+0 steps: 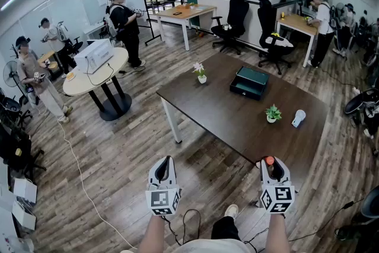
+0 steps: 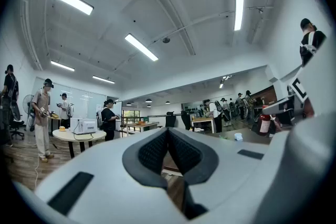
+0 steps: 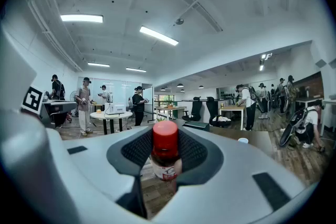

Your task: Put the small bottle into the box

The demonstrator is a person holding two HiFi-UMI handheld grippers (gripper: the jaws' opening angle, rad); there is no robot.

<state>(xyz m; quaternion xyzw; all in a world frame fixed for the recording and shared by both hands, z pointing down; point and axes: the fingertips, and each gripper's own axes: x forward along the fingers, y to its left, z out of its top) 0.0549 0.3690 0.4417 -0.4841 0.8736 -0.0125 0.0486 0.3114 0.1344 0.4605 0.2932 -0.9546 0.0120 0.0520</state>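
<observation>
The small bottle [image 3: 166, 161], with dark contents, a red cap and a white label, stands upright between my right gripper's pads. My right gripper [image 1: 272, 164] is shut on the small bottle [image 1: 269, 160], held over the floor just short of the near edge of the dark brown table [image 1: 219, 109]. The box [image 1: 249, 82], dark green with its lid down, lies on the far part of that table, well ahead; in the right gripper view the box [image 3: 196, 124] shows past the cap. My left gripper [image 1: 163, 164] hangs to the left over the floor, shut, with nothing between its pads [image 2: 153, 152].
A small flowering plant [image 1: 201, 73], a small green potted plant [image 1: 272, 114] and a white object [image 1: 299, 118] are on the table. Left of it is a round white table [image 1: 80, 83] with an appliance. Several people stand around; desks and office chairs are at the back.
</observation>
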